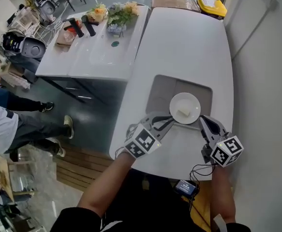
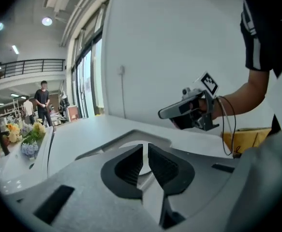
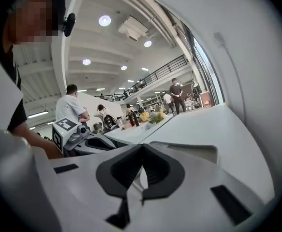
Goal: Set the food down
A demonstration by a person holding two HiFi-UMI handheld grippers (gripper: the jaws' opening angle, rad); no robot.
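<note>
White plate [image 1: 191, 103] with food [image 1: 183, 112] sits at near edge of grey mat [image 1: 160, 88].

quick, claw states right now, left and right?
Left claw: barely open, pads a slit apart, gripping nothing; round white plate shows beyond the slit.
Right claw: closed, empty.

White plate [image 1: 191, 102], pale cream food [image 1: 183, 112], grey mat [image 1: 159, 88], white table [image 1: 189, 42], yellow flowers [image 1: 98, 12]
</note>
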